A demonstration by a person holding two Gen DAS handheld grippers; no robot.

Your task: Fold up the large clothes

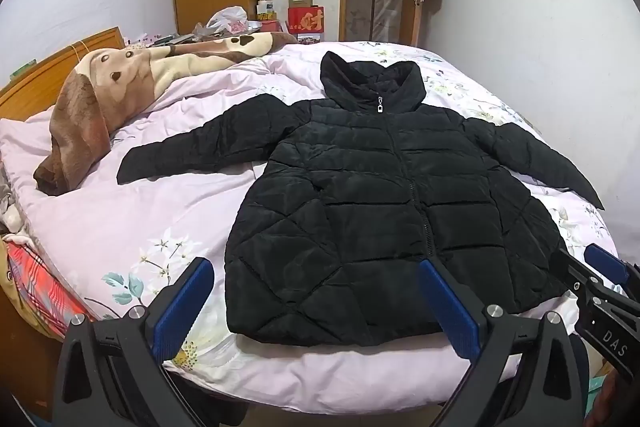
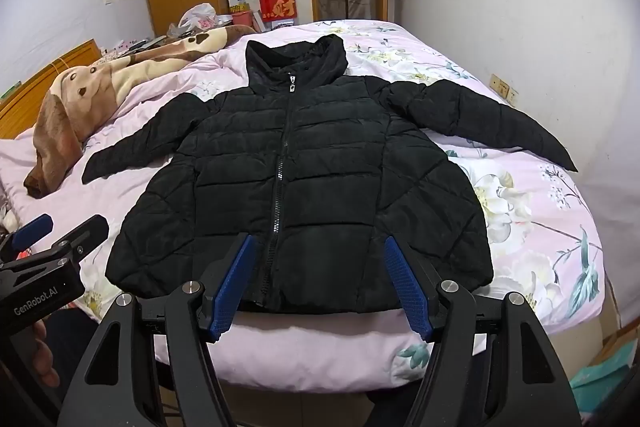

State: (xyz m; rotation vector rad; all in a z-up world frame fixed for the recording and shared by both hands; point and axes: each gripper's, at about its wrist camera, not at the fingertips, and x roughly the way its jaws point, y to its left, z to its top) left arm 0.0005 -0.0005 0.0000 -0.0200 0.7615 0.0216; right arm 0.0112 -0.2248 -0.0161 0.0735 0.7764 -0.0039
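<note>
Black hooded puffer jacket (image 1: 384,195) zipped, flat on floral bed (image 1: 120,219), sleeves spread, left claw (image 1: 316,303) wide open, right claw (image 2: 320,283) open, both empty above hem

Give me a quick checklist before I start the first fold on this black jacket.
1. Jacket lies flat, front up, on the bed: ok.
2. Zipper closed up to the collar: ok.
3. Both sleeves spread out to the sides, left sleeve and right sleeve: ok.
4. Left gripper open and empty, above the hem: ok.
5. Right gripper open and empty, above the hem: ok.
6. Room to fold the left sleeve inward: ok; the brown blanket lies beyond the cuff, apart from it.
</note>
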